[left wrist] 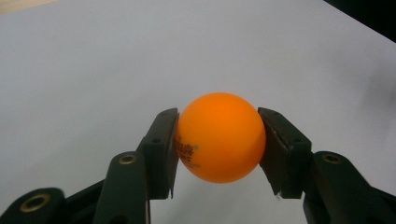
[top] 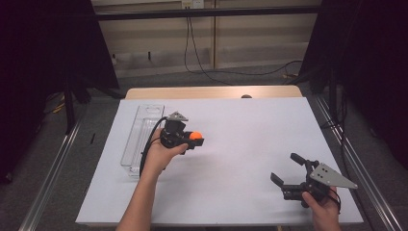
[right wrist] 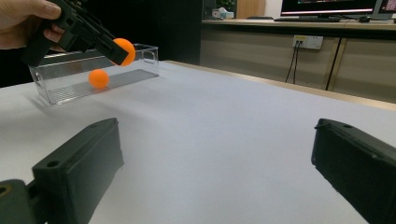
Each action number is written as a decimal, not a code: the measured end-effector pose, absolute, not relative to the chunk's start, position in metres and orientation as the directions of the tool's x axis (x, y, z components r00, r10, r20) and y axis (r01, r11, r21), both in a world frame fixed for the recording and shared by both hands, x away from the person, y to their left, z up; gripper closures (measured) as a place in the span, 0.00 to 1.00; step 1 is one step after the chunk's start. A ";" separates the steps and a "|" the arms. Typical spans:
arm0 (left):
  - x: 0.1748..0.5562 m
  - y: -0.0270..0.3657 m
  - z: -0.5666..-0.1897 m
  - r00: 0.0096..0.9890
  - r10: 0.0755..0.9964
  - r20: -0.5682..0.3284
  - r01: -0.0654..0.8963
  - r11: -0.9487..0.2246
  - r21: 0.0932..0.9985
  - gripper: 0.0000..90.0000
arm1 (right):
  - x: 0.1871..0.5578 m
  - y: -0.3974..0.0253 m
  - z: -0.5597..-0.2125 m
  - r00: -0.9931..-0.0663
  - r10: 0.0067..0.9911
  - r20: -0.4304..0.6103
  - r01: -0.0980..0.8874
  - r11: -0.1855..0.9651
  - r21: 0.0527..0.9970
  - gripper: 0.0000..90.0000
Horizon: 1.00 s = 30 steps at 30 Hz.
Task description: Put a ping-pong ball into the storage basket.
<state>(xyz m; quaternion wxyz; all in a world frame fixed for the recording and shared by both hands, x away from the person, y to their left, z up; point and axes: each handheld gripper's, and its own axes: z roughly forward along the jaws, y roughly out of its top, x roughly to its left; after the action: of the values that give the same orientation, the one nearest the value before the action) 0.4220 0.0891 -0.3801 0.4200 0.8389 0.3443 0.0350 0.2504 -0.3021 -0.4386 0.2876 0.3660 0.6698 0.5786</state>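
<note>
An orange ball (left wrist: 219, 136) sits squeezed between the two black jaws of my left gripper (left wrist: 218, 148), which is shut on it. From the high view the ball (top: 195, 135) is held just above the white sheet, right of a clear plastic box (top: 139, 139). A second orange ball (right wrist: 98, 78) lies inside that box (right wrist: 70, 91), beneath the held ball (right wrist: 124, 50). My right gripper (top: 285, 167) is at the near right of the table, open, jaws wide apart with nothing between them (right wrist: 215, 154).
A white sheet (top: 240, 125) covers the wooden table, whose bare far edge (top: 211, 92) shows. Metal rails (top: 53, 168) run along both sides on the floor. Cables hang at the back wall (top: 192, 53).
</note>
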 end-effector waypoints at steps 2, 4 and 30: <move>0.422 0.090 -0.379 0.759 0.608 -0.232 0.549 -0.407 0.730 0.57 | 0.250 -0.302 -0.439 -0.567 0.823 0.037 0.157 0.064 0.985 0.02; 0.422 0.091 -0.379 0.759 0.609 -0.230 0.549 -0.408 0.730 0.57 | 0.250 -0.302 -0.439 -0.567 0.823 0.038 0.158 0.063 0.985 0.02; 0.422 0.103 -0.373 0.746 0.620 -0.242 0.564 -0.398 0.723 0.57 | 0.250 -0.302 -0.438 -0.564 0.825 0.044 0.159 0.056 0.986 0.02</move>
<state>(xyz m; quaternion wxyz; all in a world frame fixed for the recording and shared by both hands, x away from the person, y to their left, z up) 0.4222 0.1034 -0.3730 0.4188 0.8353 0.3545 0.0331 0.2499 -0.3021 -0.4382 0.2869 0.3683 0.6676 0.5800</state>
